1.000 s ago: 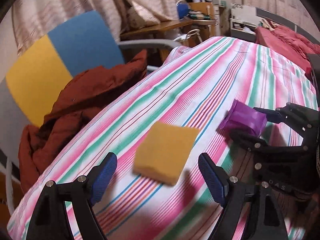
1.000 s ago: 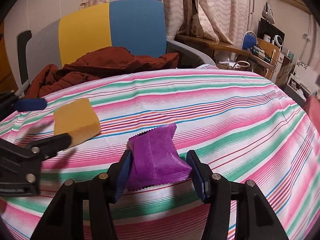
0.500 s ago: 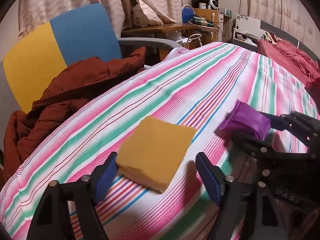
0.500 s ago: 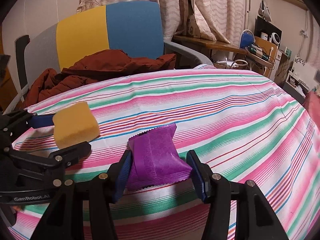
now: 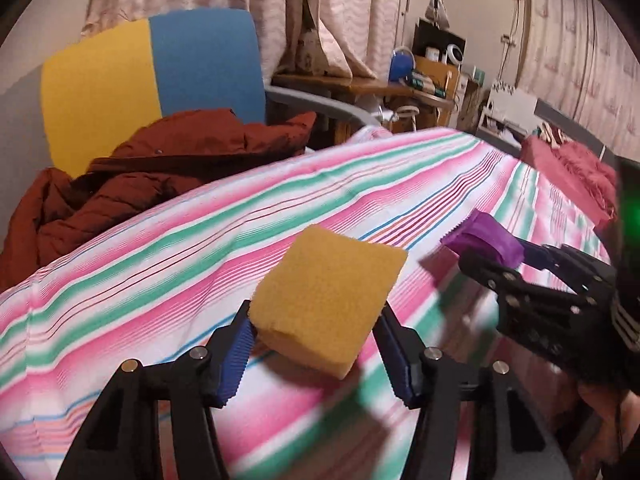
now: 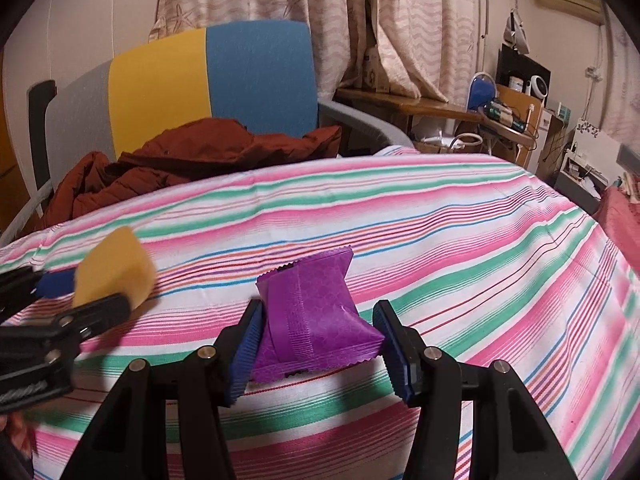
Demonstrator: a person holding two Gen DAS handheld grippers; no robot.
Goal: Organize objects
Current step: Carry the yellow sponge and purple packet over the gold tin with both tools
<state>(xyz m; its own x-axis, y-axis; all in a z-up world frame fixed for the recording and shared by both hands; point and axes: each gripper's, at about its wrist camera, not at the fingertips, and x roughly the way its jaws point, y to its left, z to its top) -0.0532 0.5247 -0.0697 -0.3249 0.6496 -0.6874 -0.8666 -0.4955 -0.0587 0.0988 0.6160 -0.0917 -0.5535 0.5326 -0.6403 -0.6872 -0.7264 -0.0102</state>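
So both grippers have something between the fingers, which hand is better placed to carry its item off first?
Right, probably. The right gripper is clamped on the purple packet, while the left gripper has just been closing around the yellow sponge.

Right gripper (image 6: 316, 344) at bottom centre, blue ribbed pads pressed on both sides of a crinkled purple foil sachet (image 6: 314, 320); sachet over the pink, green and white striped bedsheet (image 6: 460, 240); at left edge the left gripper (image 6: 76, 300), jaws just been closing, with a yellow foam sponge block (image 6: 116, 266) between them; upper left a rust-red padded jacket (image 6: 180, 168) heaped on a yellow, blue and grey chair (image 6: 200, 80); patterned beige curtains (image 6: 360, 20) along the top.
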